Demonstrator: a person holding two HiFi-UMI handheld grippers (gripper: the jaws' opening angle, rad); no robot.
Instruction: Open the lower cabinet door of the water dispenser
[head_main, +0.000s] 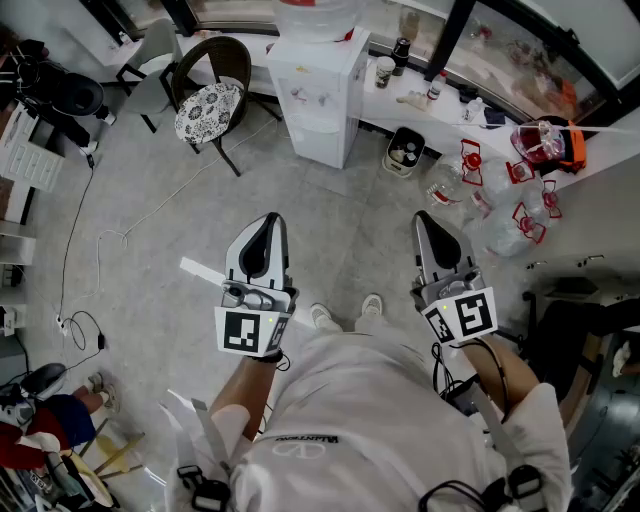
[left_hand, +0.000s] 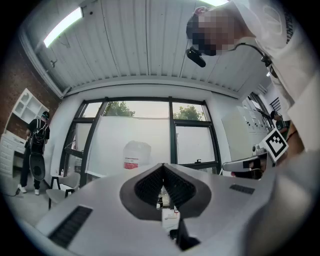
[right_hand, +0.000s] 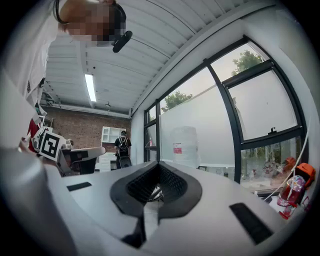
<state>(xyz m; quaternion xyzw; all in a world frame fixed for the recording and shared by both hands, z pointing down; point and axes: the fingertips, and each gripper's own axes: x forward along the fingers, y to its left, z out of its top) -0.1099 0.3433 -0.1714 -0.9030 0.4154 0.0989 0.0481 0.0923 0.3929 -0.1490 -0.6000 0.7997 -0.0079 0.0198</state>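
Note:
The white water dispenser (head_main: 318, 95) stands against the window counter at the top of the head view, with a water bottle (head_main: 316, 14) on top. Its lower cabinet door (head_main: 320, 140) faces me and looks closed. Both grippers hang over the floor, well short of it. My left gripper (head_main: 272, 220) is shut and holds nothing. My right gripper (head_main: 424, 219) is also shut and empty. The bottle (left_hand: 137, 155) shows far beyond the touching tips of the left gripper (left_hand: 163, 165). In the right gripper view the bottle (right_hand: 185, 145) stands behind the closed right gripper (right_hand: 159, 163).
A chair with a patterned cushion (head_main: 210, 102) stands left of the dispenser, a small bin (head_main: 405, 150) to its right. Several empty bottles with red handles (head_main: 485, 190) lie on the floor at right. A cable (head_main: 150, 212) runs across the floor. A person (left_hand: 34, 150) stands in the distance.

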